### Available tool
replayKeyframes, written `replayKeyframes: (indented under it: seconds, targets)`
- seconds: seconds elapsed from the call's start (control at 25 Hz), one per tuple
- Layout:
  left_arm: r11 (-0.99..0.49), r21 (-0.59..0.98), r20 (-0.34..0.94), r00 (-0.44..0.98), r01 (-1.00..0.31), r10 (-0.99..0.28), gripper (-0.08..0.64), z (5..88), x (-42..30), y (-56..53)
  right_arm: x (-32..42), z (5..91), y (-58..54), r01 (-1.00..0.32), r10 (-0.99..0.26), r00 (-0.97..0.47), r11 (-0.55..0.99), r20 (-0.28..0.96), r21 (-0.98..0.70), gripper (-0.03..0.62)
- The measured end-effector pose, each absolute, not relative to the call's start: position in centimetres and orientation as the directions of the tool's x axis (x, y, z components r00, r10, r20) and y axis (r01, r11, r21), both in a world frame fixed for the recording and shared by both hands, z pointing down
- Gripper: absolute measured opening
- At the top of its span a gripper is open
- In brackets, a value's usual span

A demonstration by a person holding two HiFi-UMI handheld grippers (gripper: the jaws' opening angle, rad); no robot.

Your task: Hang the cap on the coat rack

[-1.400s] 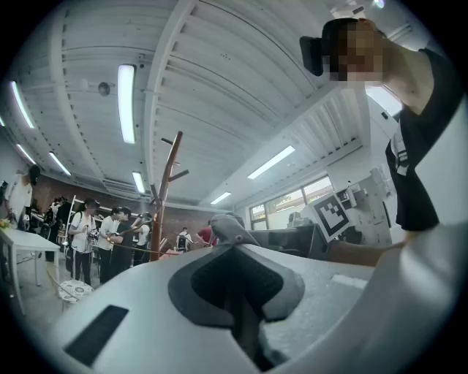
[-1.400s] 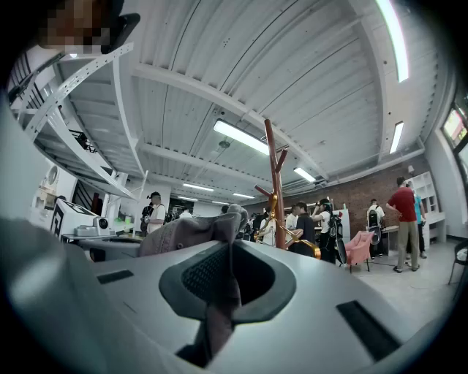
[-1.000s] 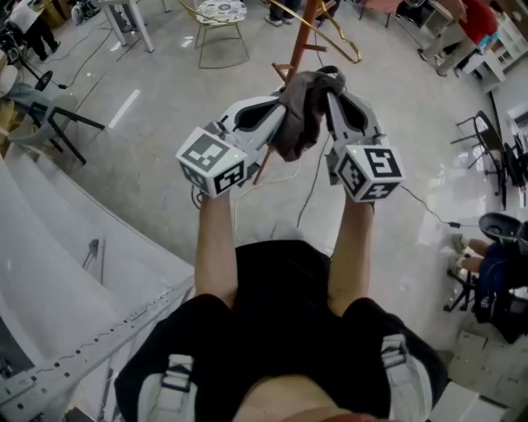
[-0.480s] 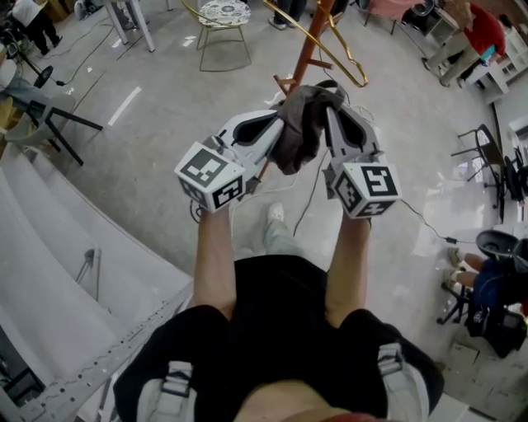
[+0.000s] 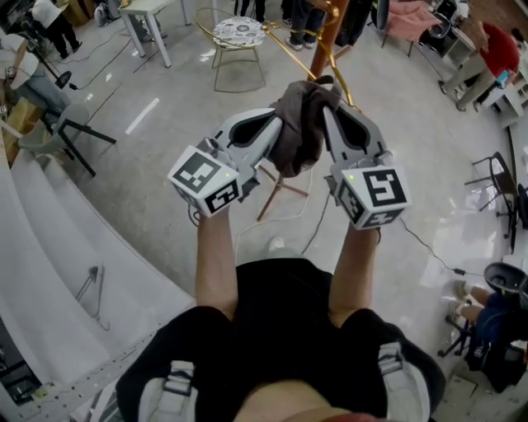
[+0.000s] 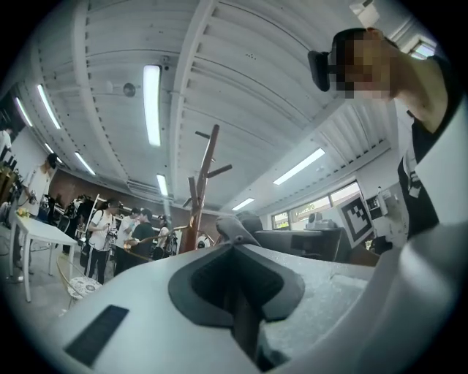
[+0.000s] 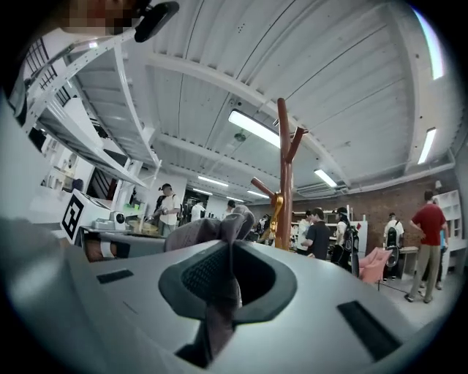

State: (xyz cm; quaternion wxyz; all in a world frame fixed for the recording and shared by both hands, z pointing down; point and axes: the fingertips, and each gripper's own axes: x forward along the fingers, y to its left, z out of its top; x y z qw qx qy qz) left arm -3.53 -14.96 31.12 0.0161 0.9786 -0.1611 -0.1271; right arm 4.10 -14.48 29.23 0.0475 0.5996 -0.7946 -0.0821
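I hold a crumpled grey-brown cap (image 5: 300, 124) up in front of me between both grippers. My left gripper (image 5: 276, 125) is shut on its left edge and my right gripper (image 5: 330, 111) is shut on its right side. The brown wooden coat rack (image 5: 330, 33) with gold hooks stands just beyond the cap, and its foot (image 5: 280, 185) shows below the grippers. In the left gripper view a bit of the cap (image 6: 232, 225) pokes past the closed jaws (image 6: 238, 252), with the coat rack (image 6: 205, 182) behind. In the right gripper view cap fabric (image 7: 219, 241) fills the jaw gap (image 7: 230, 252), the coat rack (image 7: 284, 175) close ahead.
A round stool with gold legs (image 5: 239, 33) and a white table (image 5: 153, 12) stand behind the rack. A black chair (image 5: 66, 132) is at the left, a white bench (image 5: 74, 272) at the lower left, cables (image 5: 412, 239) on the floor. Several people stand at the back.
I have stepped closer to the coat rack: its pole now sits right behind the cap and its foot lies under the grippers. Both grippers keep their hold on the cap.
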Motion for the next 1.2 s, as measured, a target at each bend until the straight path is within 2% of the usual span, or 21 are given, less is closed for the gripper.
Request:
replayKeyframes:
  seconds: [0.24, 0.6, 1.0, 1.2]
  targets:
    - [-0.931, 0.033, -0.303, 0.884, -0.365, -0.357, 0.003, 27.8, -2.5, -17.6, 5.3, 25.6, -16.5, -0.911, -0.917, -0.384, 0.357, -0.108, 0.204, 0.008]
    - [-0.906, 0.003, -0.323, 0.857, -0.422, -0.401, 0.003, 26.1, -1.1, -20.3, 7.8, 24.4, -20.3, -0.872, -0.876, -0.465, 0.430, -0.125, 0.234, 0.009]
    - [-0.842, -0.141, -0.382, 0.814, -0.520, -0.438, 0.003, 21.1, -4.2, -20.0, 4.1, 19.4, -22.7, -0.729, -0.752, -0.644, 0.546, -0.143, 0.414, 0.009]
    - [-0.820, -0.159, -0.436, 0.784, -0.550, -0.442, 0.003, 19.2, -4.8, -20.3, 2.7, 17.4, -23.9, -0.702, -0.721, -0.676, 0.566, -0.154, 0.432, 0.009]
